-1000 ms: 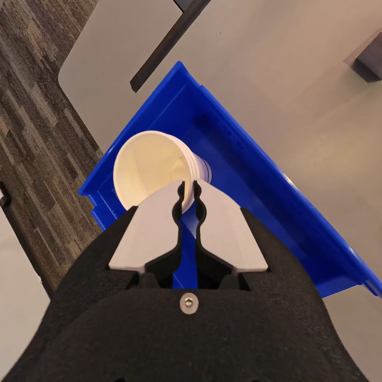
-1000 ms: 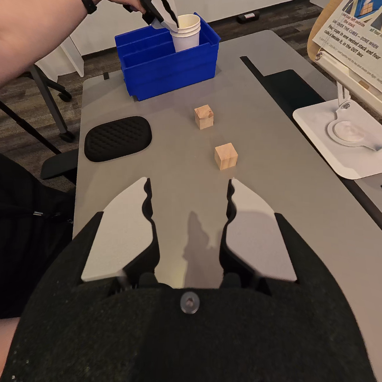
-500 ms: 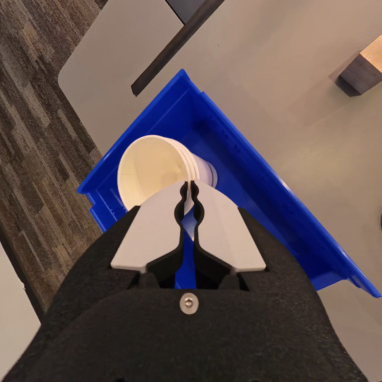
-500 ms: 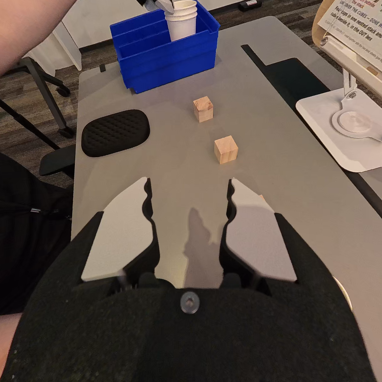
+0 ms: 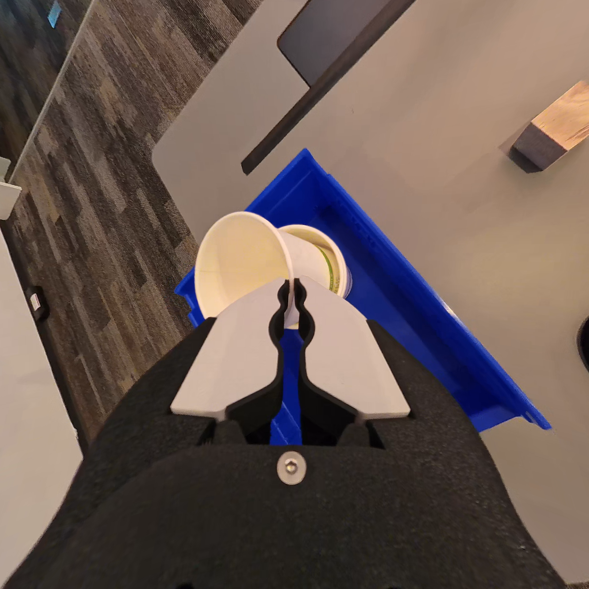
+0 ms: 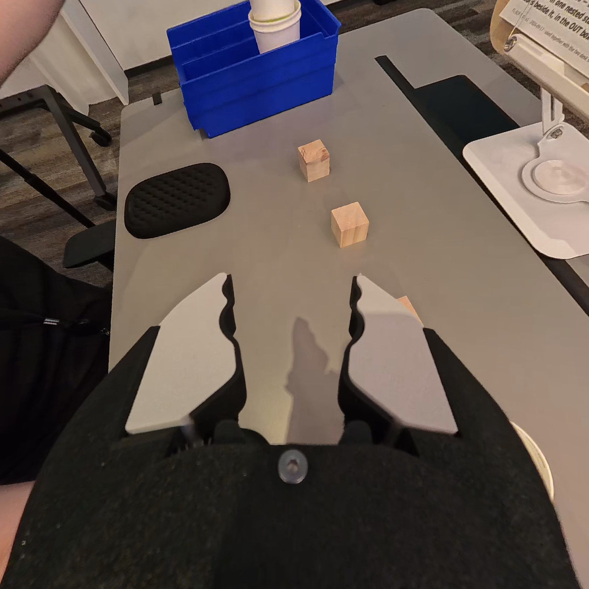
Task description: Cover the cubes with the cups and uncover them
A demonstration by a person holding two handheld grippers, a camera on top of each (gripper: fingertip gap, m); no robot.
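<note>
Gripping the top cup [image 5: 242, 264] by its rim wall, the left gripper [image 5: 292, 280] has its fingers [image 5: 242, 357] pinched nearly together on the paper, one inside the cup and one outside. Cup sits partly lifted out of the cup stack [image 5: 322, 255] left in the blue bin [image 5: 414, 318]; stack at about 1 o'clock from the held cup in the left wrist view.

Right wrist view: stack [image 6: 275, 28] stands in the bin [image 6: 255, 76] at 12 o'clock on the grey surface [image 6: 287, 255]. Far cube [image 6: 314, 161] just in front of the bin, near cube [image 6: 350, 224] toward 1 o'clock, both bare, well apart. A third cube [image 6: 409, 307] peeks out behind the right finger, mostly hidden. Right gripper [image 6: 291, 277] hangs over the surface with fingers spread wide, holding nothing. Black pad [image 6: 177, 199] at 10 o'clock, white stand base [image 6: 526, 197] at 3 o'clock.

Judgement: step in hand is peeling one cup off the stack. Pull straight along the stack axis so the next cup does not ride up; keep the pinch light to avoid creasing the rim. Then flip it mouth down and centre it over a cube before lowering.
</note>
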